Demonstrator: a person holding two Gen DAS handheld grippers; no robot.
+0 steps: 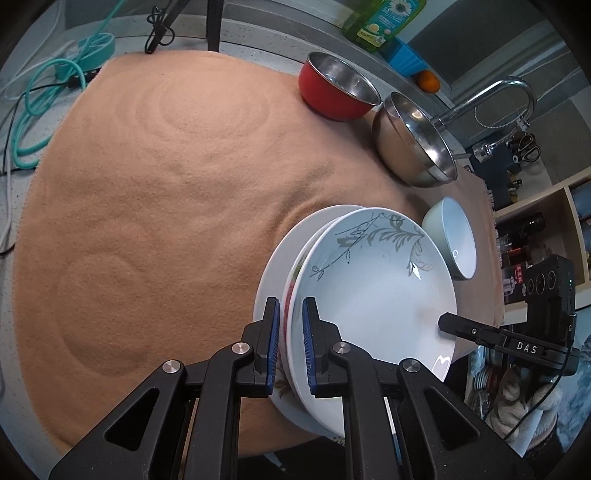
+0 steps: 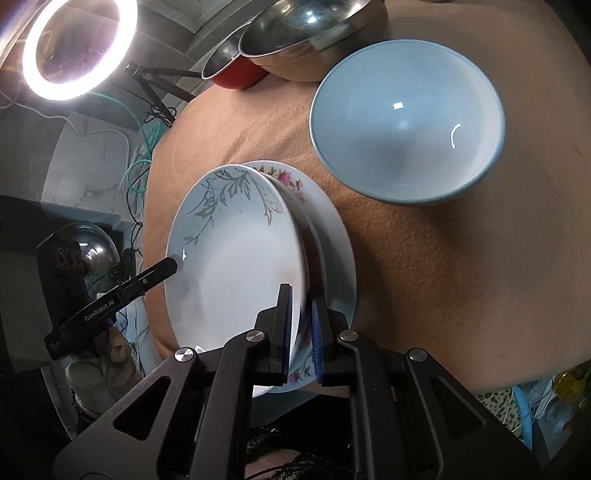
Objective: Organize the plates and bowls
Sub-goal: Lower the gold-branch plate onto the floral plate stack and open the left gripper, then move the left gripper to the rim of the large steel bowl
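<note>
A white plate with a grey leaf pattern point(image 1: 373, 288) point(image 2: 236, 258) is tilted over a pink-flowered plate point(image 2: 291, 184), which lies on a plain white plate point(image 1: 273, 273) point(image 2: 340, 251) on the tan cloth. My left gripper point(image 1: 290, 347) grips the leaf plate's near rim. My right gripper point(image 2: 301, 325) is shut on the opposite rim of the same plate. Each gripper shows in the other's view, the right in the left wrist view point(image 1: 448, 321) and the left in the right wrist view point(image 2: 173, 264). A pale blue bowl point(image 1: 454, 240) point(image 2: 406, 125) stands beside the stack.
A steel bowl point(image 1: 413, 144) point(image 2: 314, 33) and a red bowl point(image 1: 338, 88) point(image 2: 231, 70) stand at the cloth's point(image 1: 166, 206) far side. A faucet point(image 1: 491, 99) and shelves lie beyond. Cables point(image 1: 51, 96) lie at the left edge. A ring light point(image 2: 74, 48) glares.
</note>
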